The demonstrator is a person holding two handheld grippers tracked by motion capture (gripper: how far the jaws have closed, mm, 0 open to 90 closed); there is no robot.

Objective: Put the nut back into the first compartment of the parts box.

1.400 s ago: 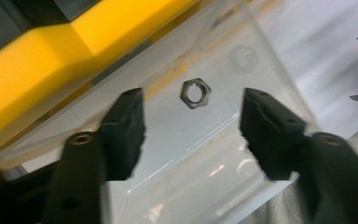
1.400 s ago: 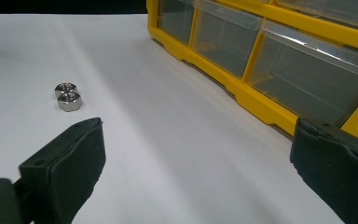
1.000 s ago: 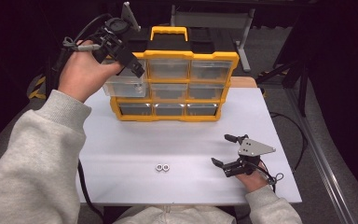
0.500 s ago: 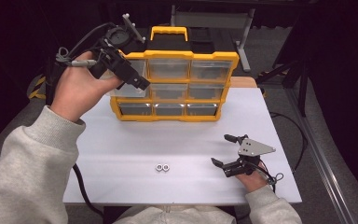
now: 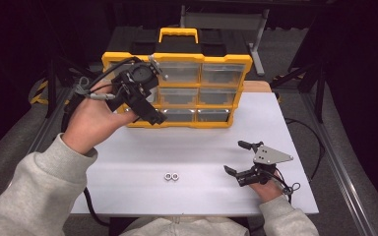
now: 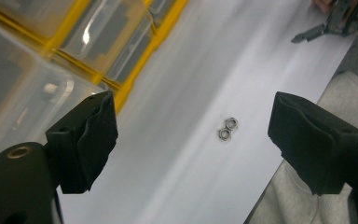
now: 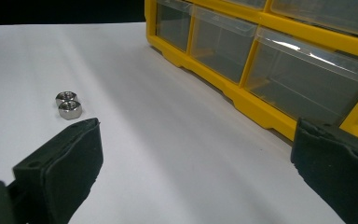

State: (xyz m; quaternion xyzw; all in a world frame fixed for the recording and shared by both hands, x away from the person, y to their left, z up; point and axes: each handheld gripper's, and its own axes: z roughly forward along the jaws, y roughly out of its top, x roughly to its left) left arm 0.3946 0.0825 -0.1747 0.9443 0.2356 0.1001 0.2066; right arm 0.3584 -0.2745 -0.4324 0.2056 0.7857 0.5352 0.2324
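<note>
A: While the left gripper (image 5: 150, 114) hung released by the yellow drawer box (image 5: 177, 61), the two nuts (image 5: 171, 176) sat touching mid-table, near the front edge (image 5: 177, 212).

B: Yeah, a sloppy pinch could've flicked one off there. Right gripper (image 5: 237, 162) was released too, with loads of bare table (image 5: 202, 142) around.
</note>
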